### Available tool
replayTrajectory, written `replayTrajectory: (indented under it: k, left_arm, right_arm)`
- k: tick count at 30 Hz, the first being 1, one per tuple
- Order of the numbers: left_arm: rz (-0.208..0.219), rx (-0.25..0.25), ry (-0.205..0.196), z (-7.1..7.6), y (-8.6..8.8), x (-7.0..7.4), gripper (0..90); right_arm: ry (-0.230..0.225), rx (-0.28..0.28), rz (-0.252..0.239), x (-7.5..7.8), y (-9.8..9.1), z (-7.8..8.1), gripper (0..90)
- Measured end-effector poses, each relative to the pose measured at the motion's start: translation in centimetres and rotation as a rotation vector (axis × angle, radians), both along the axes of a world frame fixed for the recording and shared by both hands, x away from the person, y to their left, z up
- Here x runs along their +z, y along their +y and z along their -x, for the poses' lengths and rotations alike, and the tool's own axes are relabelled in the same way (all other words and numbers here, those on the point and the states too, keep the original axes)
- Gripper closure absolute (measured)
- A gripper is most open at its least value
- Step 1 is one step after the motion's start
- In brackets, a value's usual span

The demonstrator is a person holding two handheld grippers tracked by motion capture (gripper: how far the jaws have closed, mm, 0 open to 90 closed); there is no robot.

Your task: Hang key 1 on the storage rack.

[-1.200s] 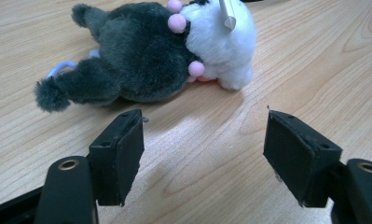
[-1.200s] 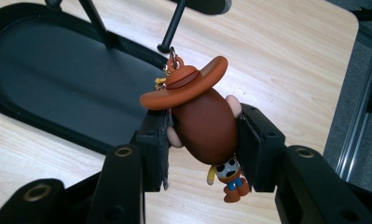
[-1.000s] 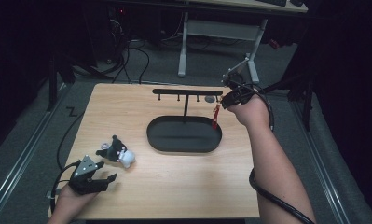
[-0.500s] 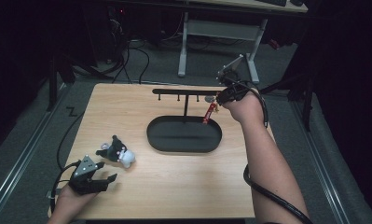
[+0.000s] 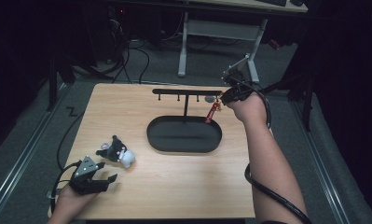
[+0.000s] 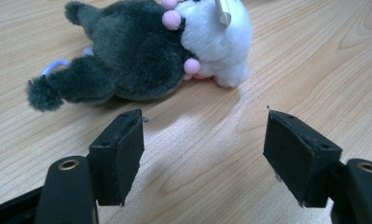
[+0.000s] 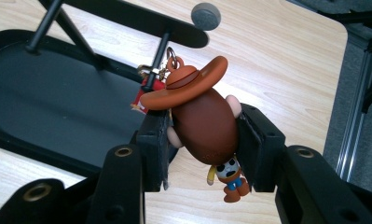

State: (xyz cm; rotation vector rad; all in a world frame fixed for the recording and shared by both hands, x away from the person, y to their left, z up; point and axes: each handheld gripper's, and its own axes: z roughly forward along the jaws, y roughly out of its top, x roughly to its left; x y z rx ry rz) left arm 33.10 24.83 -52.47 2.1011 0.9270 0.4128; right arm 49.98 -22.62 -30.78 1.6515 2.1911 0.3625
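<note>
My right gripper [image 7: 202, 135] is shut on a cowboy figure keychain [image 7: 204, 126] with a brown hat. Its metal ring [image 7: 171, 52] is up against a peg under the right end of the black hanger bar [image 7: 127, 16], and a red tag [image 7: 141, 95] hangs behind it. In the high view that gripper [image 5: 228, 95] is at the bar's right end [image 5: 186, 91], with the red tag [image 5: 213, 113] dangling over the black oval tray [image 5: 183, 135]. My left gripper [image 6: 204, 140] is open just short of a grey and white plush toy [image 6: 146, 51], low at the table's front left [image 5: 97, 179].
The plush toy [image 5: 116, 152] lies on the wooden table [image 5: 174, 186], left of the tray. A small grey disc [image 7: 206, 16] sits by the bar's end. Beyond the table's far edge are a desk frame [image 5: 221, 32] and floor cables [image 5: 127, 51].
My right gripper has moved the keychain a little left, closer to the bar's right end. The left gripper and the plush toy have stayed put.
</note>
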Motion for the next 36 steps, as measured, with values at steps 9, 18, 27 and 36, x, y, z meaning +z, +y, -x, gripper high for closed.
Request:
replayTrajectory:
  k: [9, 18, 27, 36]
  left_arm:
    - [-0.004, -0.004, 0.004, 0.0, 0.0, 0.0, 29.0]
    - [-0.005, -0.006, 0.004, 0.0, 0.0, 0.0, 29.0]
    - [-0.007, -0.006, 0.002, 0.0, -0.1, -0.1, 29.0]
    - [-0.012, -0.007, 0.001, -0.1, -0.1, -0.1, 29.0]
  right_arm:
    - [-0.009, -0.014, -0.003, -0.1, -0.5, -0.4, 57.8]
    - [0.037, -0.028, -0.016, -3.5, -1.2, -0.3, 57.6]
    - [0.062, -0.013, -0.062, -7.9, -0.9, -0.2, 56.4]
    - [0.040, 0.007, -0.112, -9.7, -0.6, 0.0, 41.4]
